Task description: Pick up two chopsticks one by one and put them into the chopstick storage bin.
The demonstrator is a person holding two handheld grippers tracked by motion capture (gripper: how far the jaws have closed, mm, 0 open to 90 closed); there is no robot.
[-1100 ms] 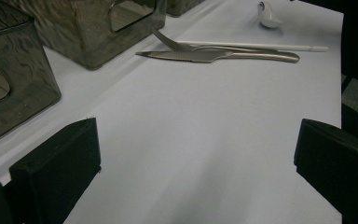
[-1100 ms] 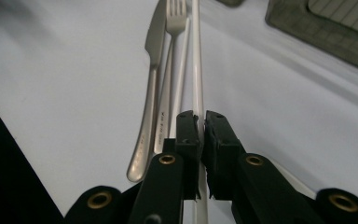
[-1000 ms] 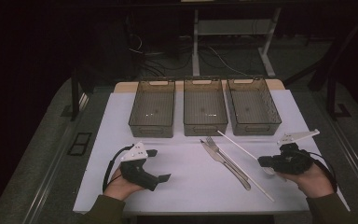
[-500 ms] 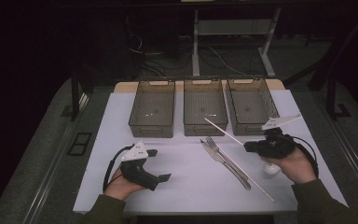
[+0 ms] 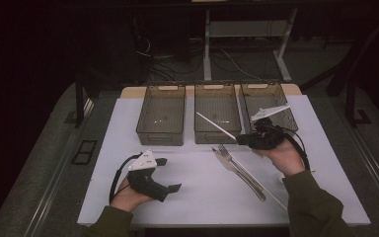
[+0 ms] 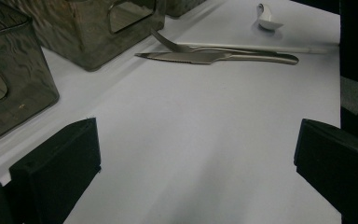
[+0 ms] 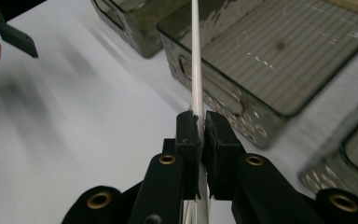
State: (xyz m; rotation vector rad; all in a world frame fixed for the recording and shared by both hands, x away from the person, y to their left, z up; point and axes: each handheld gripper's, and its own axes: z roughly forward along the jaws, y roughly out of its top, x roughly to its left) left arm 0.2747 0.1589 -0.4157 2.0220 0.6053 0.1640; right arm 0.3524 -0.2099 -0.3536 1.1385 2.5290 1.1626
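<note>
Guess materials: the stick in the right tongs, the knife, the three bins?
Stick: white, smooth, even colour, so probably plastic, though painted wood is possible. Knife: metal, likely stainless steel, with a bright mirror sheen and a serrated edge. Bins: smoky translucent plastic, slightly glossy; the table shows faintly through the walls, and the moulded handle cut-outs fit that.

Wide-apart claw (image 6: 196, 172) over white table (image 6: 205, 140); knife (image 6: 214, 57), fork (image 6: 177, 45), spoon (image 6: 268, 19), bins (image 6: 98, 28) beyond.

A white rectangular table top (image 5: 197, 197) carries three smoky translucent plastic bins (image 5: 161, 121) in a row along its far side; a steel knife (image 5: 238, 173), fork (image 5: 225, 150), white stick (image 5: 271, 196) and small white spoon (image 6: 268, 18) lie near-right.
</note>
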